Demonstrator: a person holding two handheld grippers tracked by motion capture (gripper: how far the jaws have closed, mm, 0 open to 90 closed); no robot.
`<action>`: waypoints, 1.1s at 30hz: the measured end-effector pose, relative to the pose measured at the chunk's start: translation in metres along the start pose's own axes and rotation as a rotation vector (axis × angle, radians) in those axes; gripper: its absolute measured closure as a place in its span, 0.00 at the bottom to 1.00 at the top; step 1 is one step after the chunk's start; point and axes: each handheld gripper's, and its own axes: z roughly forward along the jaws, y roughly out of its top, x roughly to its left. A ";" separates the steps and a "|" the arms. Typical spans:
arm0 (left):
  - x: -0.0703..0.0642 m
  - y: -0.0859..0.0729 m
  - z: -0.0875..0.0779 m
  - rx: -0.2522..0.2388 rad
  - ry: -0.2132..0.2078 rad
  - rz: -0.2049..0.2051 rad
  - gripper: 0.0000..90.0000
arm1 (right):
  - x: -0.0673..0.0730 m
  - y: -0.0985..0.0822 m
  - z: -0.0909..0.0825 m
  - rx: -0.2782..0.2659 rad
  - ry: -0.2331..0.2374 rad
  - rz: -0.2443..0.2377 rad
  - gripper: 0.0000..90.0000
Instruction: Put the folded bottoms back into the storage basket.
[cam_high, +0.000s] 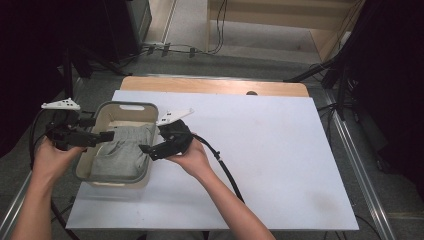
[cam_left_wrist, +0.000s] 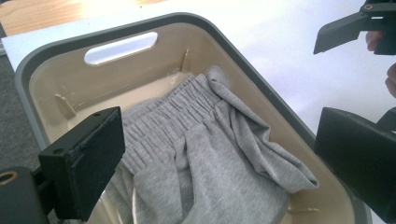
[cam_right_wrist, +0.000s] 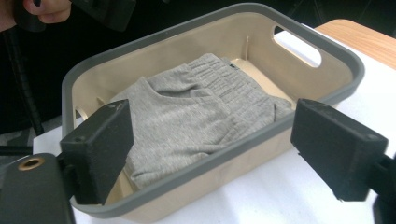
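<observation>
Hovering at either long side of the basket (cam_high: 150, 107), both grippers hang free of the cloth. Left gripper (cam_high: 102, 136) at the left edge of the high view, jaws apart, nothing between them; the left gripper view looks past its two black jaws down onto the garment. Right gripper (cam_high: 146, 148) at the basket's right wall, jaws likewise apart and empty; in the right gripper view they straddle the near rim without touching it.

Grey garment (cam_left_wrist: 210, 154): folded, elastic waistband toward the handle-slot end, lying inside the beige basket with the grey rim. It fills most of the floor. One fold rides up against the right-hand wall in the left gripper view; nothing hangs over the rim.

Basket sits at the left part of the white counter (cam_high: 280, 150), close to the edge.

Judgement: the placing looks done, cloth in and both grippers let go. What is left seems small, perhaps a tuck of that raised fold, then drawing both hands back. Cannot tell whether more items are meant to follow.
</observation>
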 end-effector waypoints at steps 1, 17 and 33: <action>-0.001 0.000 0.001 -0.003 -0.001 0.002 0.02 | -0.001 -0.001 -0.001 -0.001 0.001 -0.001 0.13; -0.021 0.006 0.013 -0.048 -0.044 0.026 0.00 | -0.011 -0.013 -0.018 0.061 -0.078 -0.015 0.00; -0.049 0.007 0.024 -0.074 -0.091 0.094 0.00 | -0.026 -0.033 -0.052 0.016 -0.080 0.023 0.00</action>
